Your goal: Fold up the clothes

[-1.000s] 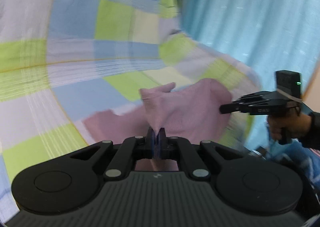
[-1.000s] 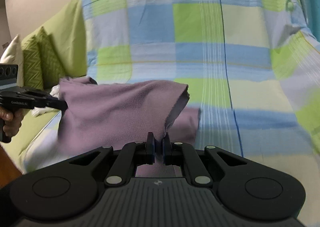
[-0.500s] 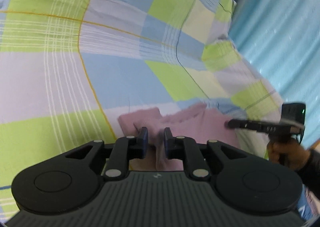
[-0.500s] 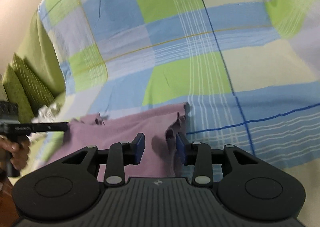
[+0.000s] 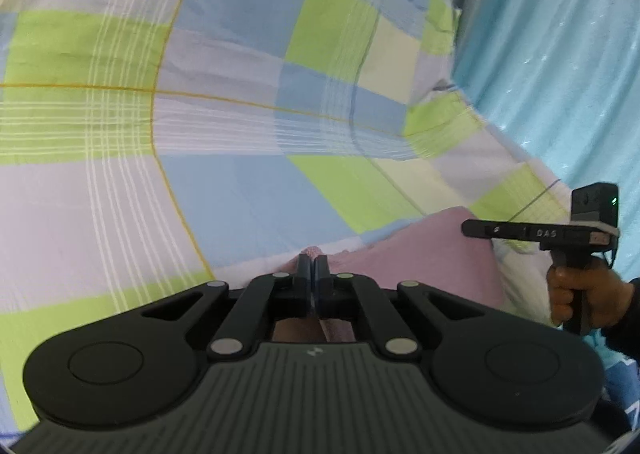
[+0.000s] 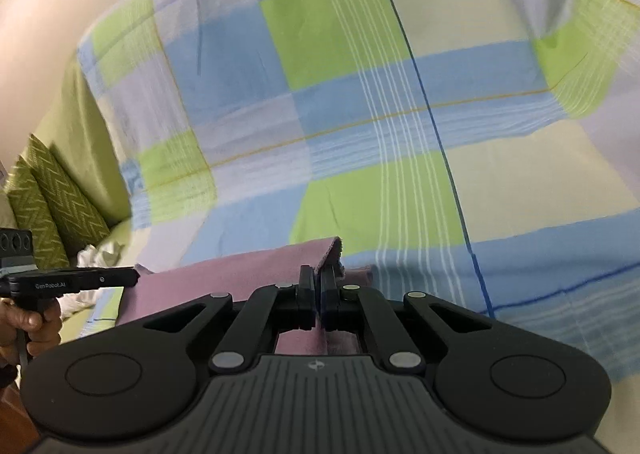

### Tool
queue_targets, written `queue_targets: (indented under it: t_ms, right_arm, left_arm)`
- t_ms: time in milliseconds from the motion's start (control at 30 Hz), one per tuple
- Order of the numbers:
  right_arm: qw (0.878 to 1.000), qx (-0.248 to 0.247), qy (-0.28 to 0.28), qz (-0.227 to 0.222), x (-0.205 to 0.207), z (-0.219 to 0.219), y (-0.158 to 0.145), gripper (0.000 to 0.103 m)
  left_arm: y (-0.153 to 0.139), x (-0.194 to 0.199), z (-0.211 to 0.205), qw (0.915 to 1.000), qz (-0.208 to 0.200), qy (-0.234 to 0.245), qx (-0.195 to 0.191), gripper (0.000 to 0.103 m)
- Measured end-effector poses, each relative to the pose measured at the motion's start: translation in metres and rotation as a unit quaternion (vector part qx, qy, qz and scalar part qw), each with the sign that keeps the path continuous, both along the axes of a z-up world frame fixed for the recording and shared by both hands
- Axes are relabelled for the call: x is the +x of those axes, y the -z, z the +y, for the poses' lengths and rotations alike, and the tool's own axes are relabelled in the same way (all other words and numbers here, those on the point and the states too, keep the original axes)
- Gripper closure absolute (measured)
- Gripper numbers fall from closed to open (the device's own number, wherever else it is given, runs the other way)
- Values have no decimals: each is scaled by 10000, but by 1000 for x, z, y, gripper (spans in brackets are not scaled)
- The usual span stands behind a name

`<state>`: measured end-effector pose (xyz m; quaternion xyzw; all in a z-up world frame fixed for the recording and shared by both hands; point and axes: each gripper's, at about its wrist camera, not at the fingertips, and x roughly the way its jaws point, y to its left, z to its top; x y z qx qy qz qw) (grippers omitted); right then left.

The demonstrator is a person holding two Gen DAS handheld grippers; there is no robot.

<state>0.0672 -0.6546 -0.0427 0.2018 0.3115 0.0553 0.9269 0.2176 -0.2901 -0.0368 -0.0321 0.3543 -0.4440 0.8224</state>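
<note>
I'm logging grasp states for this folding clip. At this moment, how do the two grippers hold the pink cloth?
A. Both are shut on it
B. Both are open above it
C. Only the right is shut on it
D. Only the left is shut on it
A: the left gripper and the right gripper each have their fingers closed together with an edge of the pink cloth pinched between them, over the checked bedsheet.

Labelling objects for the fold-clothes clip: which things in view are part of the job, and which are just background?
In the job:
pink garment
left hand-held gripper, shut on the garment's edge
right hand-held gripper, shut on the garment's corner

Just lying about:
checked bedsheet under the garment
green zigzag cushions
white crumpled cloth
blue curtain
</note>
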Motion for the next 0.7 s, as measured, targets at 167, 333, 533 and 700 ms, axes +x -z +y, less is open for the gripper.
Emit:
queue_targets:
  t_ms: [167, 333, 533, 700]
  right_arm:
    - [9989, -149, 253, 367, 19, -10, 21, 96]
    - [9971, -448, 575, 229, -10, -12, 9, 89]
    - [9951, -959, -141, -173, -65, 54, -12, 81]
    - [9861, -1285, -1044, -126, -77, 125, 2, 82]
  left_arm:
    - [16, 15, -12, 9991, 34, -77, 405, 103]
    - [5, 13, 4, 9981, -211, -373, 452, 96]
    - [-26, -37, 27, 9949, -809, -260, 537, 96]
    - [-25, -110, 13, 9866, -1202, 667, 882, 93]
